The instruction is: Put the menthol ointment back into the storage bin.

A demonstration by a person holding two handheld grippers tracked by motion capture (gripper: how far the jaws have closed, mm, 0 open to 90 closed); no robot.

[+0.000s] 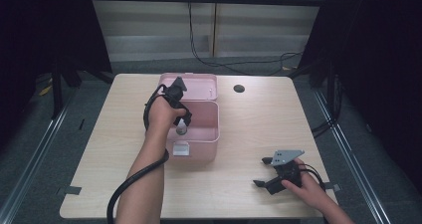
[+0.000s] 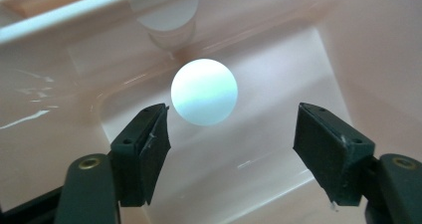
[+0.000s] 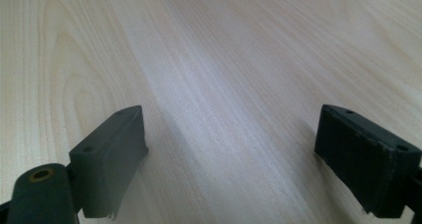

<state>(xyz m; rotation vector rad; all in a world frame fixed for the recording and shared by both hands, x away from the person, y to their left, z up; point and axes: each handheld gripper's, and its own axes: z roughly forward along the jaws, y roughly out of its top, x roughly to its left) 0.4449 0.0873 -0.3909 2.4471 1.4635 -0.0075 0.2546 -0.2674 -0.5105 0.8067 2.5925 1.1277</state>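
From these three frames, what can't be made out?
- High view: the white ball in the pink box is tiny and half covered by the left tool; contact unreadable.
- Left gripper view: the ball lies beyond the open jaws; whether it rests on the box floor or is mid-fall is unclear.
- Left gripper view: a white cylindrical part at the top is blurred and cut by the box rim.
- High view: the right tool tips are too small to tell if they touch the table.

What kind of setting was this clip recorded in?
Probably a lab-style recording station, not a home: a bare wooden table flanked by black curtains, with loose cables on the grey floor behind it. On the table sits a pink box with a white ball inside.
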